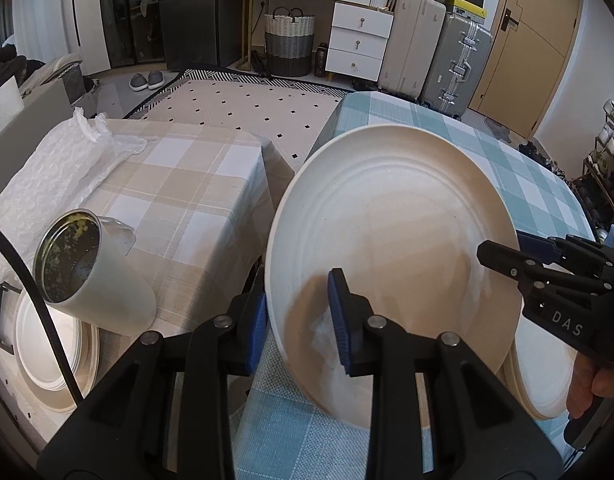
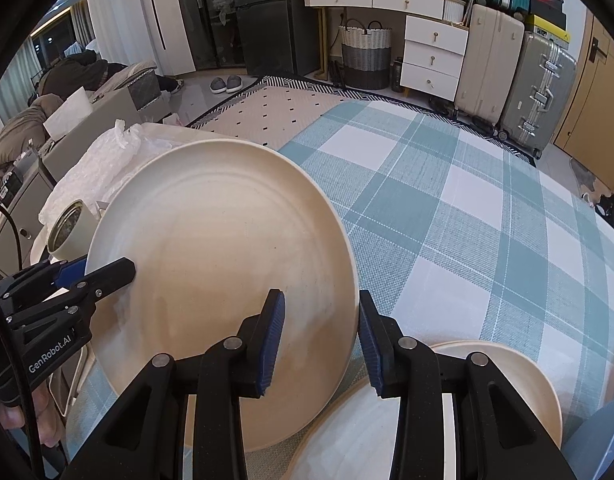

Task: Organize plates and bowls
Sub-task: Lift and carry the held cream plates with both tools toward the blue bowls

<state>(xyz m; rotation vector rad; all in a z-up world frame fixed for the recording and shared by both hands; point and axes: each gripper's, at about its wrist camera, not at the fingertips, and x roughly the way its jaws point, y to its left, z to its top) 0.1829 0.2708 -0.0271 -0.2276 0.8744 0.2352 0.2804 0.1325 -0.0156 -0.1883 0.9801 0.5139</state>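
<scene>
Both tools, the left tool (image 1: 299, 320) and right tool (image 2: 321, 344), are clamped on opposite rims of a cream plate (image 1: 391, 248) tilted above the blue-checked counter (image 2: 467, 208), probably carrying it; next, lower it onto the near-right plate stack (image 2: 519, 376).

Each wrist camera sits close behind its own fingers, looking forward and slightly down. Both views share the cream plate (image 1: 395, 248) (image 2: 223, 280) between the fingers, the blue checked tablecloth (image 1: 507, 160) (image 2: 447, 208) beyond, and the opposite gripper.
</scene>
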